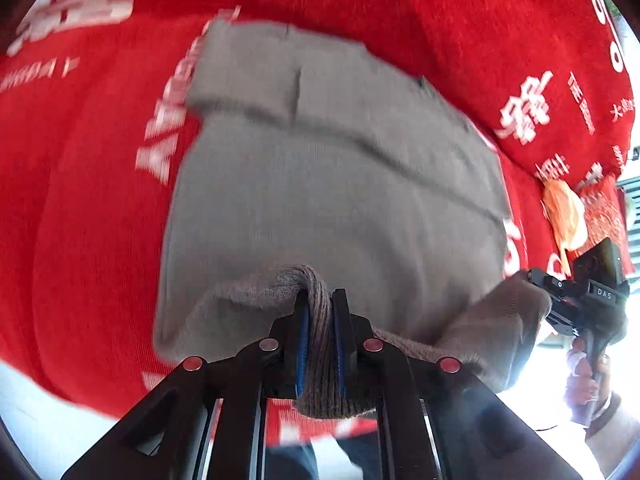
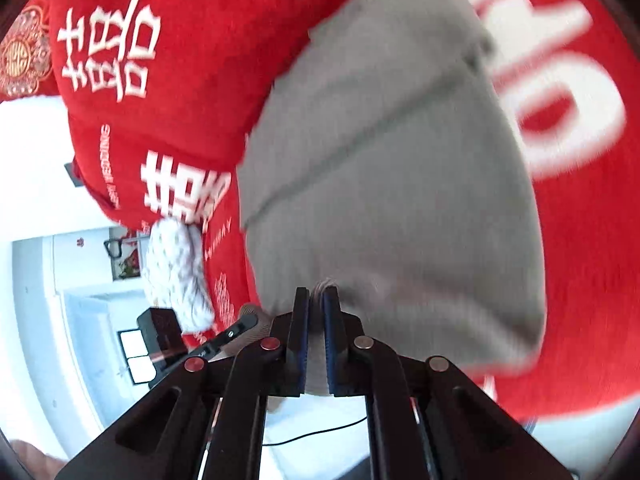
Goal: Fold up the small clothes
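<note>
Left gripper (image 1: 320, 304): jaws drawn in tight on a bunched, ribbed edge of the grey knit garment (image 1: 332, 184); the wool fills the gap between the blue pads and hangs out below them.
Right gripper (image 2: 316, 300): jaws pressed close on another part of that edge, with a thin fold of pale fabric pinched between the blue pads.
Right gripper, from the left wrist camera (image 1: 580, 296): at the garment's right corner, the cloth gathered up to its fingers; the person's hand (image 1: 588, 376) is wrapped round the handle below it.
Left gripper, from the right wrist camera (image 2: 240, 326): only a dark part of it shows, at the garment's lower left edge.
Grey knit garment: spread flat on the red blanket (image 1: 88, 208), its near edge lifted at both pinched points; a band or fold runs across its far part. Both views are motion-blurred, so finer detail is unclear.
Red blanket: lies under the garment and reaches past it on all sides; it carries white printed characters and letters.
Orange item (image 1: 564, 216): on the blanket, beyond the garment's right edge.
White knit item (image 2: 176, 276): on the blanket's edge, left of the garment.
</note>
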Tool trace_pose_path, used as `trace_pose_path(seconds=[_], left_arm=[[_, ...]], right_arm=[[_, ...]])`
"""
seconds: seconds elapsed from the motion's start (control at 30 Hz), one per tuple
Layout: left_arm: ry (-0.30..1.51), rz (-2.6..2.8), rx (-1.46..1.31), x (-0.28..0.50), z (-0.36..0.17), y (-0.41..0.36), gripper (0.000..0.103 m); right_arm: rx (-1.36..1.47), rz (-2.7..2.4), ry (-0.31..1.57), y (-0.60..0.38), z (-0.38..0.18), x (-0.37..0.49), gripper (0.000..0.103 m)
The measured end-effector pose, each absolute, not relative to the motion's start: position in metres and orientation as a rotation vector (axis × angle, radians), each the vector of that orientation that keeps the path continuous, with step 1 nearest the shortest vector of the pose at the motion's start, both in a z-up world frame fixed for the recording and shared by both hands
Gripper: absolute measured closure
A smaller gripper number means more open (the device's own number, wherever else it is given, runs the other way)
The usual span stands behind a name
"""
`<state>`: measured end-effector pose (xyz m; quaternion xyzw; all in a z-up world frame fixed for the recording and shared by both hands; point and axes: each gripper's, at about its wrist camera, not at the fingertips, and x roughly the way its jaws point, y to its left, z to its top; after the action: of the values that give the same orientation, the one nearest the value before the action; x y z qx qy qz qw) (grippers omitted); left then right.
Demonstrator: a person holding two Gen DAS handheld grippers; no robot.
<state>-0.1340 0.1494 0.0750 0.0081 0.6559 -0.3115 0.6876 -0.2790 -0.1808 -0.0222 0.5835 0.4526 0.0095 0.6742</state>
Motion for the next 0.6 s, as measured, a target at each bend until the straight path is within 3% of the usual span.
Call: trace_pose_path(seconds=[0.2,0.27,0.33,0.37,0.4,0.43,0.47,0.6], left_arm=[[1.404,-0.583,0.075,-0.087,0.076,0.131,0.09],[1.444,-0.564,0.071,-0.077,0.074,0.134,0.084],[1.432,-0.542,0.101,-0.074,0.076,0.132,0.015],[1.382,-0.527,0.129,-0.075,0.081,0.128,0.01],[1.34,-0.529,0.161,-0.078,0.085,0.124,0.009],[1.332,-0.556,0.2,-0.081,0.088,0.12,0.009],[1.342,-0.576,0.23,-0.083,0.087,0.118,0.009],[1.404,-0.671,0.377,-0.092,0.074,0.096,0.009]], right_arm=[[1.324,-0.099,1.022,-0.231,-0.029,-0.25,0.095],[1.295,-0.131,1.05,-0.238,-0.028,-0.246,0.091],[1.207,-0.134,1.124,-0.234,-0.024,-0.239,0.089],[1.159,-0.131,1.167,-0.231,-0.023,-0.239,0.078],[1.1,-0.128,1.205,-0.226,-0.021,-0.237,0.07],[1.03,-0.123,1.239,-0.218,-0.018,-0.235,0.05],[0.974,-0.118,1.262,-0.212,-0.016,-0.233,0.041],[0.825,-0.072,1.333,-0.189,-0.014,-0.227,0.041]])
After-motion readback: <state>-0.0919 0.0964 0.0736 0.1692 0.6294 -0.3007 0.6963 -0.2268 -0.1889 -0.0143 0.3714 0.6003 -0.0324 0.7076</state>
